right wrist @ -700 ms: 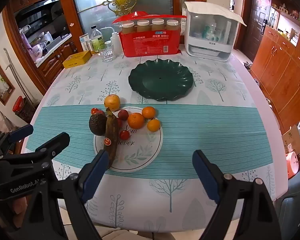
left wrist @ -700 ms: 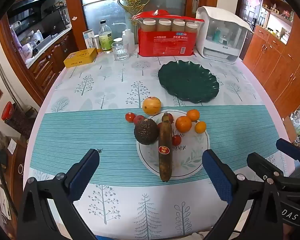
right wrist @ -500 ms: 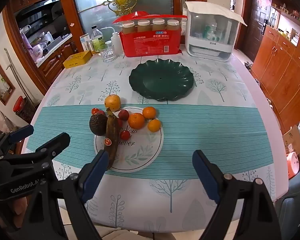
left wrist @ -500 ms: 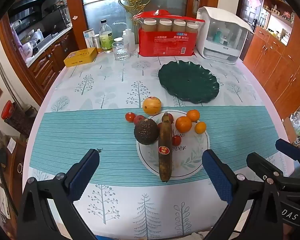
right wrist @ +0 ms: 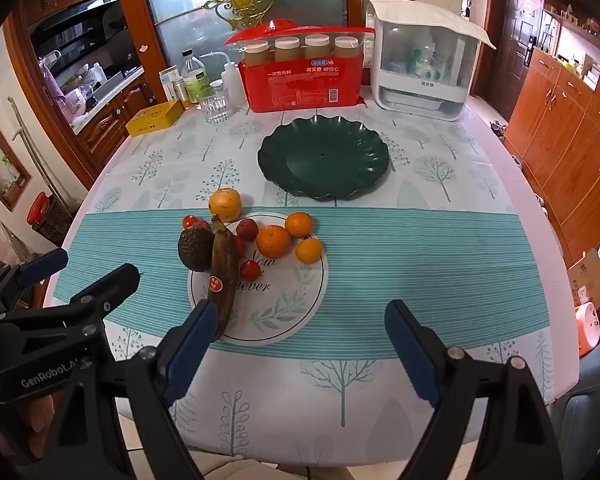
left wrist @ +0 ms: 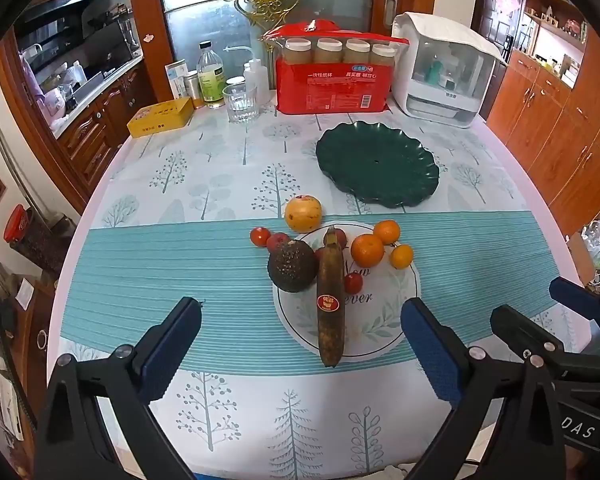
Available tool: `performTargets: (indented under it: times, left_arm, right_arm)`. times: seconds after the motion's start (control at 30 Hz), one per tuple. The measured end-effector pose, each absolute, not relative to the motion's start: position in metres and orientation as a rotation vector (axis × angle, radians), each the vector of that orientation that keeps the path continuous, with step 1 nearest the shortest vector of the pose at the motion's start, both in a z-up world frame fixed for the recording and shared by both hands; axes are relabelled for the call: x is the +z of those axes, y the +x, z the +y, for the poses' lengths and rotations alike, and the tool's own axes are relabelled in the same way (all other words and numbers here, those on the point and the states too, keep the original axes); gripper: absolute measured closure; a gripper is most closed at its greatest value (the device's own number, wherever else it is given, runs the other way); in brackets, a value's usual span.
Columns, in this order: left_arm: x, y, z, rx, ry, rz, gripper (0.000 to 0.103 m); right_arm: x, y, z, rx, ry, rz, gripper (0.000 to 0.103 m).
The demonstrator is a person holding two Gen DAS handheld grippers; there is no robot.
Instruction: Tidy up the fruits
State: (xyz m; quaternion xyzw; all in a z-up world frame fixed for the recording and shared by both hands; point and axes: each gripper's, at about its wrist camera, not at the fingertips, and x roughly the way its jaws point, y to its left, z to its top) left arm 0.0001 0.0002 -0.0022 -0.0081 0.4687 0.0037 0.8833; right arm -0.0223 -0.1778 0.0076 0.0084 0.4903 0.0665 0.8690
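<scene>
The fruits cluster near the middle of the surface (left wrist: 148, 264). The banana (left wrist: 330, 300) lies near-to-far, the avocado (left wrist: 292, 266) touching its left side and three oranges (left wrist: 367, 249) to its right. The plate (left wrist: 376, 168) sits farther back and right; a glass (left wrist: 240, 103) and box (left wrist: 161, 116) stand far left.

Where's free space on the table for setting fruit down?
The green plate is empty. Bare cloth runs right of the oranges to the table edge, and left of the avocado. The back edge is crowded: red pack, glass, yellow box.
</scene>
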Motion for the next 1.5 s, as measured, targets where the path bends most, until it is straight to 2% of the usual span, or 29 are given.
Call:
performTargets:
  times: [0.33, 1.5]
  left_arm:
    - [0.002, 0.004, -0.003, -0.005, -0.008, 0.971, 0.008]
    - [-0.003, 0.008, 0.001, 0.009, 0.008, 0.981, 0.008]
  right_arm:
    - [0.004, -0.021, -0.175, 0.14, 0.019, 1.025, 0.017]
    - [-0.012, -0.009, -0.171, 0.141, 0.026, 1.045, 0.017]
